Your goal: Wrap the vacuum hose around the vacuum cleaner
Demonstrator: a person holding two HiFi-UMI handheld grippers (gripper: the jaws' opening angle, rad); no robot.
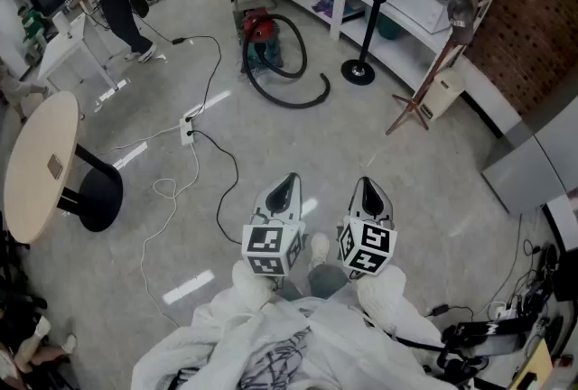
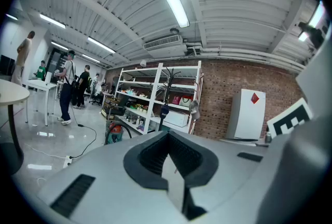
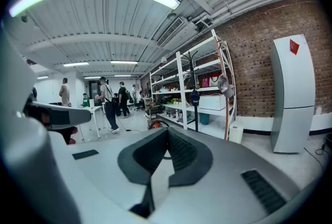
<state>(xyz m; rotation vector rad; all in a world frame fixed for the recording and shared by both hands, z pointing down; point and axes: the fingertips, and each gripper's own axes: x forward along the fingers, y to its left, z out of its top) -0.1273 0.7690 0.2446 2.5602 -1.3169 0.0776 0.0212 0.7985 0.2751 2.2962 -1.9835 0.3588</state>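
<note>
Two claws: left gripper (image 1: 286,178) and right gripper (image 1: 366,183) clenched, empty.
Hose (image 1: 287,104): loose on floor (image 1: 361,135) beside vacuum cleaner (image 1: 259,34).
Method: approach, grasp near free end.

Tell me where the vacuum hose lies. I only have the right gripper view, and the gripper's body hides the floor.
Observer: In the head view the hose lies in a loose loop on the floor beside the red vacuum cleaner, not wrapped round it.
Operator: Give me what stands next to it.
Observer: A black stand's round base sits just right of the hose's free end.
Operator: Report the left gripper.
Observer: The left gripper is shut and empty, like the right gripper. Both are well short of the vacuum cleaner.
</note>
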